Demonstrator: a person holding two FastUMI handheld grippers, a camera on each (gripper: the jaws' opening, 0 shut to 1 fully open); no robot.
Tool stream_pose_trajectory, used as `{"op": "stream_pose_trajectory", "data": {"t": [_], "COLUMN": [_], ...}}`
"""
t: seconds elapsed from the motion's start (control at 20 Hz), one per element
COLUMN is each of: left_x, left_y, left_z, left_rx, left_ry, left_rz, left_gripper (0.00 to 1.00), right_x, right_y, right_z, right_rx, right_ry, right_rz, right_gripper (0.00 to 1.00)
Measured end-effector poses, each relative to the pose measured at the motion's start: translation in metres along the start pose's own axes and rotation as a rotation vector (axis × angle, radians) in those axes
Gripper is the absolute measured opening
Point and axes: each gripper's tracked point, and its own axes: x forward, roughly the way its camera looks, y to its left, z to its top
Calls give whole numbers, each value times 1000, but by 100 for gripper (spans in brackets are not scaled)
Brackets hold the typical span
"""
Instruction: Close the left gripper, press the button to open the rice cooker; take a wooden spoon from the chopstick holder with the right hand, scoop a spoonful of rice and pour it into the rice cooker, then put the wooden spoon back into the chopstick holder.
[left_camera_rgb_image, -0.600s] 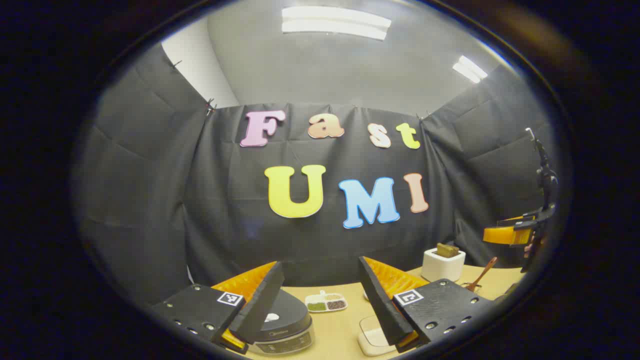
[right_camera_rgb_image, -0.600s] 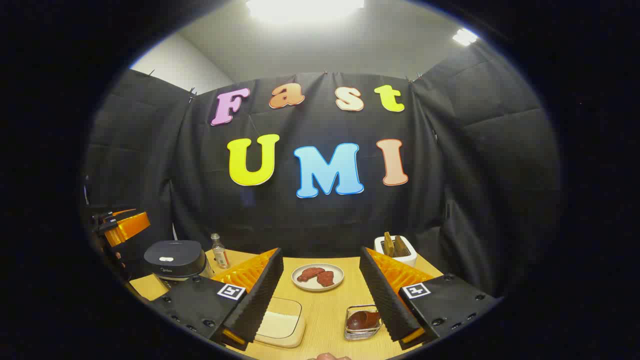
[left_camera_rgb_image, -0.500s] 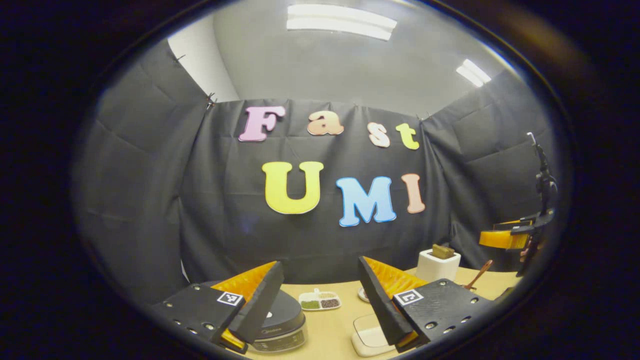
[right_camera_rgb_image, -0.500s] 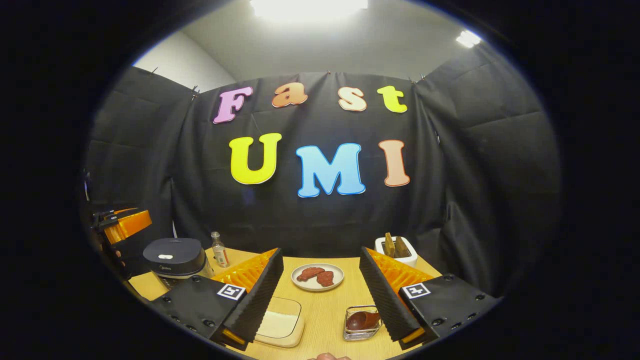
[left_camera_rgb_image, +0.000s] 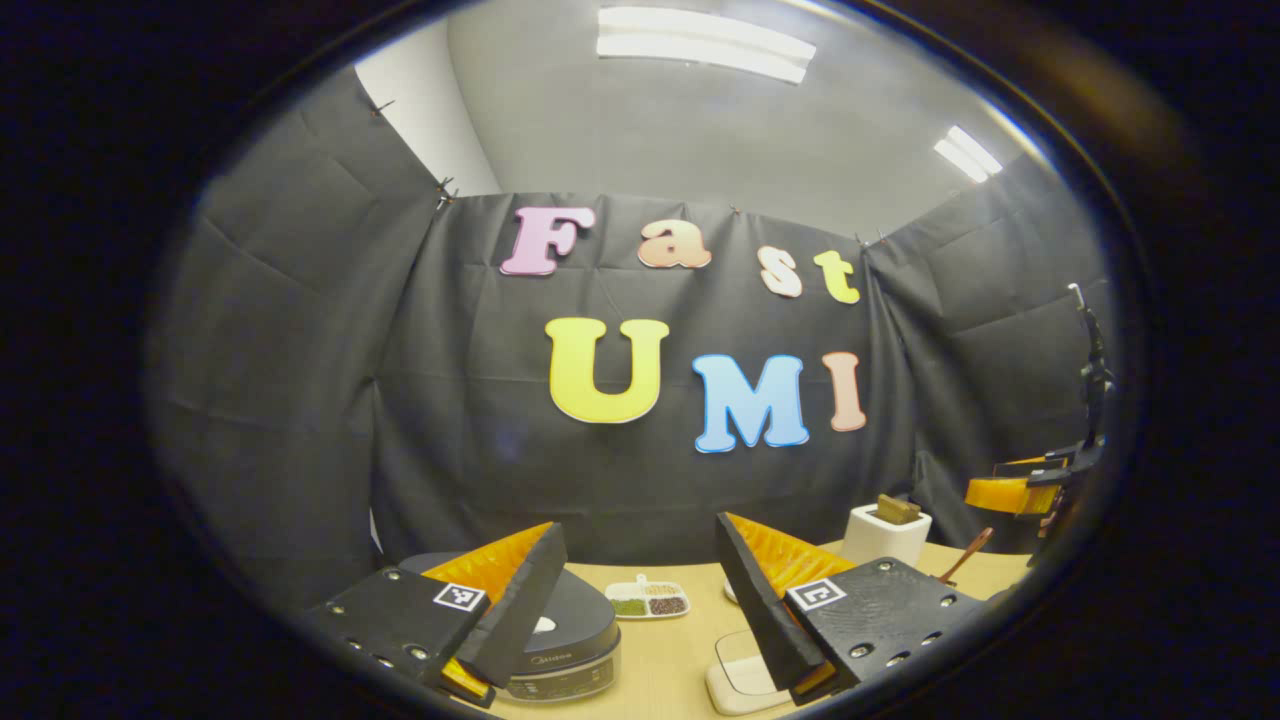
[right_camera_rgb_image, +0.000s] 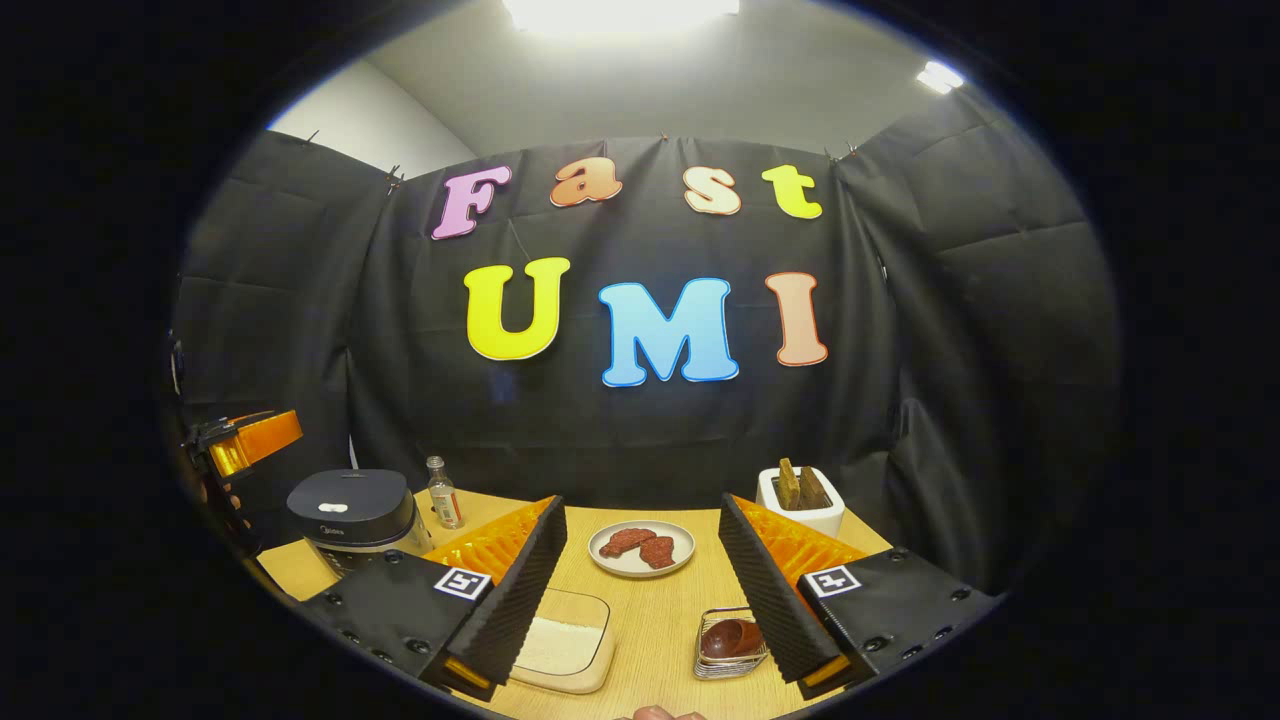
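The cooker (left_camera_rgb_image: 560, 640) sits shut on the counter (left_camera_rgb_image: 670, 660), lid down, its pale button (left_camera_rgb_image: 543, 626) on top not yet pressed. It lies low and just behind the left claw's (left_camera_rgb_image: 640, 590) left finger — below the tips and a little to that side, so the claw would have to drop and shift that way to reach it. That claw is spread wide and holds nothing; the task wants it closed first. In the right gripper view the cooker (right_camera_rgb_image: 352, 508) stands far off to the left, near the left claw (right_camera_rgb_image: 245, 442), so the left hand is plainly nearer. The right claw (right_camera_rgb_image: 640, 590) is also wide apart and empty. A white holder (right_camera_rgb_image: 802, 508) with wooden pieces stands upright beyond its right finger — a rice tray (right_camera_rgb_image: 560, 650) lies just below.
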Motion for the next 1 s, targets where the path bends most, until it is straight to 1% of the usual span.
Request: {"op": "stream_pose_trajectory", "data": {"t": [0.1, 0.2, 0.25, 0.45, 0.55, 0.65, 0.7, 0.75, 0.8, 0.85, 0.9, 1.0], "left_x": [0, 1, 2, -2, 0, 5, 12, 17, 20, 25, 29, 40], "left_y": [-5, -9, -13, -19, -8, 9, 15, 18, 18, 20, 25, 36], "left_z": [-3, -8, -9, -2, 0, 13, 22, 26, 28, 32, 35, 31], "left_rx": [17, 31, 34, -11, -8, 24, 14, -16, -55, -85, -101, -84], "left_ry": [2, 4, 5, -15, -2, -21, -29, -22, -14, -10, -7, 27], "left_rz": [1, 1, -7, -44, -30, 4, 14, 10, -5, -22, -34, -41], "left_gripper": [91, 93, 92, 93, 92, 91, 91, 93, 92, 92, 92, 91], "right_x": [-2, -4, -3, -1, 1, 2, 3, 4, 4, 4, 3, 1], "right_y": [2, 1, 0, -2, -1, 0, 1, 3, 7, 10, 10, 7], "right_z": [0, -3, -5, -11, -13, -11, -11, -10, -10, -9, -10, -10], "right_rx": [-5, -13, -17, 1, 8, 6, 9, 14, 18, 19, 14, 0], "right_ry": [0, 3, 9, 20, 22, 17, 14, 13, 13, 13, 11, 7], "right_rz": [7, 4, 3, 4, 12, 18, 19, 24, 35, 45, 48, 42], "right_gripper": [98, 98, 98, 98, 98, 98, 98, 98, 98, 98, 98, 98]}}
